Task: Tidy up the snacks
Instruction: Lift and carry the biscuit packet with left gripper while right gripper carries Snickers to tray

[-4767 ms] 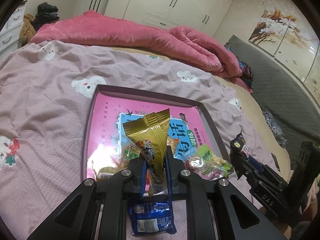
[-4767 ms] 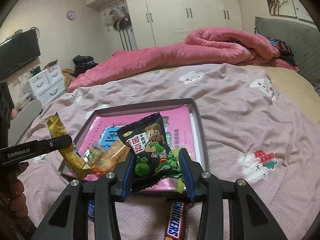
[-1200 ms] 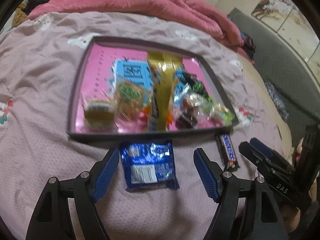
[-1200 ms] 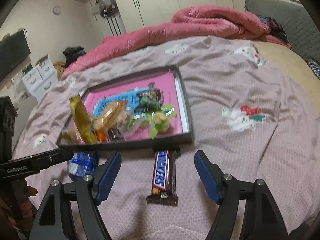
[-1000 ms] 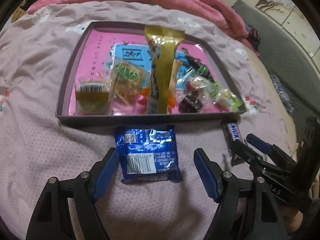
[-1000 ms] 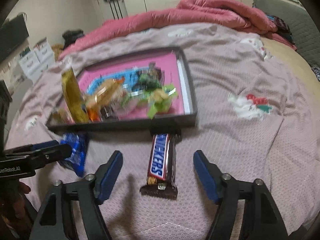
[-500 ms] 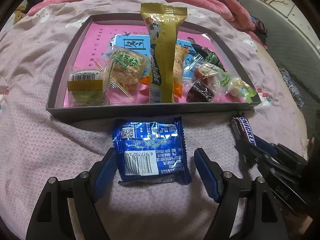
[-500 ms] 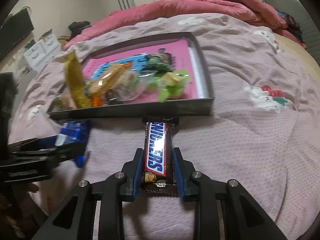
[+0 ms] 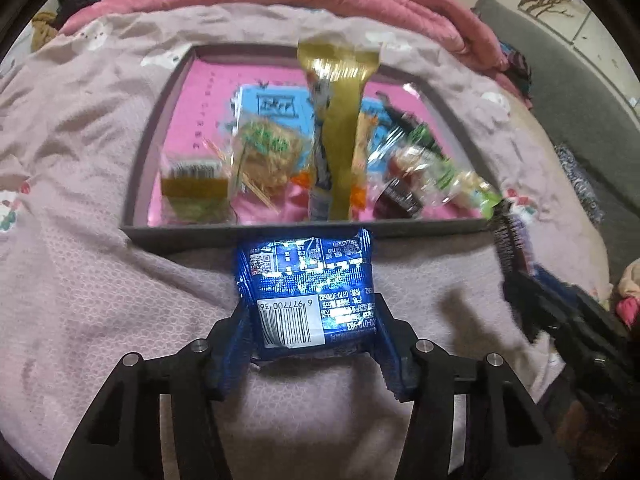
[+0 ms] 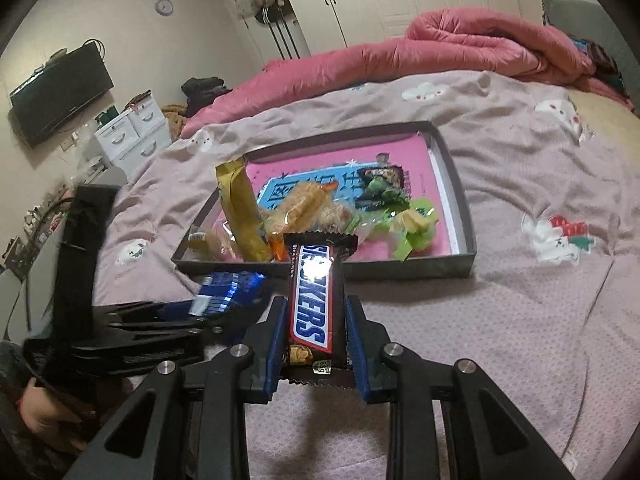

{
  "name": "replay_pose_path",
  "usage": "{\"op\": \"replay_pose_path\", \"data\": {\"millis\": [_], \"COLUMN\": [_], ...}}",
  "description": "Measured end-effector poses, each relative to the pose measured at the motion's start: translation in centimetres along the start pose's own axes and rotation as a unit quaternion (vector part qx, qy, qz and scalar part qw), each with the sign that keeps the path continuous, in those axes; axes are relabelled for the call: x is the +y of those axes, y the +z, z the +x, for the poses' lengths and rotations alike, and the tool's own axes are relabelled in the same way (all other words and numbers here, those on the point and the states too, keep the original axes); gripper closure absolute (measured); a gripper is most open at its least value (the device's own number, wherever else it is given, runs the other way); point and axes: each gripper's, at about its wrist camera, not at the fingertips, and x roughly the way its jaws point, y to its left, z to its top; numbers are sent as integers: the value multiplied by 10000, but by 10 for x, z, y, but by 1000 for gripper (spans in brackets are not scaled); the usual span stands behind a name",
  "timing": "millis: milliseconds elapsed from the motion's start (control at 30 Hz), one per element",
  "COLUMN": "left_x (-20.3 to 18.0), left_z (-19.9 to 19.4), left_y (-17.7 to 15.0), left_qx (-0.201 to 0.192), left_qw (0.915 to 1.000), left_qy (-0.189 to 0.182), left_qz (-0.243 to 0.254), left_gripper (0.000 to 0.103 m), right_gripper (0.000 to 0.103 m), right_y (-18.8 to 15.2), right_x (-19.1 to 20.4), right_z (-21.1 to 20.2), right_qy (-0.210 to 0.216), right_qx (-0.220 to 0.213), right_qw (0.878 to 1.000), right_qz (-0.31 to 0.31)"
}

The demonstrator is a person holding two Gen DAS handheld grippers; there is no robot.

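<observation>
In the left wrist view the left gripper (image 9: 312, 344) has just been closing its jaws, and the blue pads now press the two side edges of a blue foil snack packet (image 9: 306, 292), which lies barcode-up between them and reaches forward to the near wall of the dark tray (image 9: 136, 168). Beyond the jaws, inside the tray, lie a tall gold wafer pack (image 9: 340, 120), a clear-wrapped rice cake (image 9: 266, 152), a small gold-banded packet (image 9: 192, 184) to the left and a cluster of clear and green-wrapped sweets (image 9: 432, 184) to the right; all are blurred. In the right wrist view the right gripper (image 10: 316, 344) is clamped on the lower half of a Snickers bar (image 10: 316, 300), which stands forward out of the jaws, its far end over the tray's near wall and apparently lifted off the pink bedspread (image 10: 520, 320). To the left of these jaws sits the left gripper with the blue packet. By my reading most snacks are already in the tray; these two gripped items appear to be the last visible outside it, and both remain to be carried over the wall and released.
</observation>
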Motion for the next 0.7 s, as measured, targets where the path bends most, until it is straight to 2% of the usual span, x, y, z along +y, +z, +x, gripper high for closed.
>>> {"op": "replay_pose_path", "data": {"millis": [67, 300, 700], "left_x": [0, 4, 19], "left_z": [-14, -54, -73], "left_y": [4, 17, 37], "left_qx": [-172, -793, -1205], "left_qw": [9998, 9968, 9924], "left_qy": [-81, -19, 195], "left_qz": [-20, -34, -167], "left_gripper": [46, 46, 46], "right_gripper": [74, 74, 74], "right_y": [1, 4, 25], "right_x": [0, 0, 2], "right_z": [-1, -11, -18], "right_qy": [-47, -186, -397], "right_qx": [-55, -332, -700], "right_qw": [10000, 9992, 9964], "right_qz": [-32, -130, -280]}}
